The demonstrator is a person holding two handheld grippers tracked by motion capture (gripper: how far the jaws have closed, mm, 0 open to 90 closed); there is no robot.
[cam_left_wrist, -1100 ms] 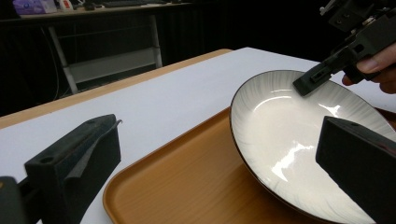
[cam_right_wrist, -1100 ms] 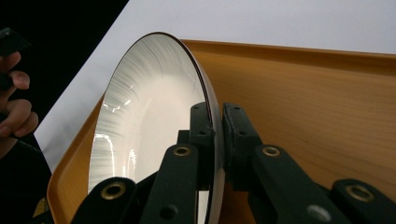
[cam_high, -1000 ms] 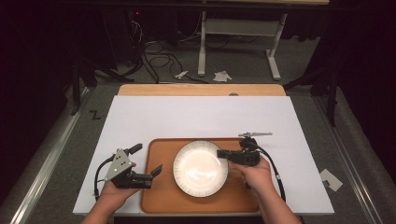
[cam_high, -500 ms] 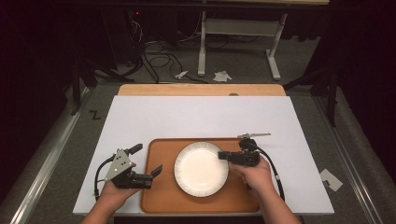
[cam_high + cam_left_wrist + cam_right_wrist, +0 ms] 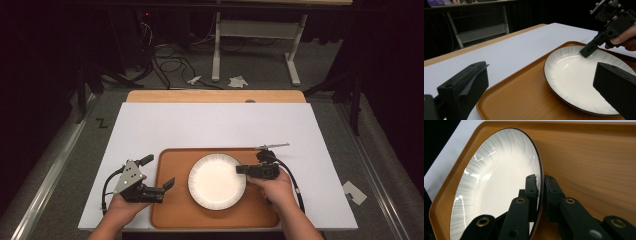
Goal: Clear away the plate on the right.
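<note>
A white plate (image 5: 216,181) with a dark rim lies on a brown wooden tray (image 5: 170,210) at the near middle of the white table (image 5: 215,125). My right gripper (image 5: 241,170) is shut on the plate's right rim. In the right gripper view its jaws (image 5: 540,182) pinch the rim of the plate (image 5: 499,182), one above and one beneath, over the tray (image 5: 586,157). My left gripper (image 5: 160,171) stands open at the tray's left edge and holds nothing. In the left gripper view its wide-apart jaws (image 5: 539,75) frame the plate (image 5: 574,80), the tray (image 5: 519,92) and the right gripper (image 5: 587,51).
A wooden strip (image 5: 215,96) borders the table's far edge. Beyond it on the grey floor are cables (image 5: 165,55), a white metal frame (image 5: 255,30) and paper scraps (image 5: 237,81). Another scrap (image 5: 354,192) lies on the floor at the right.
The bright glare on the plate has faded, as if the plate tipped slightly. Both hands and grippers stay nearly where they were.
</note>
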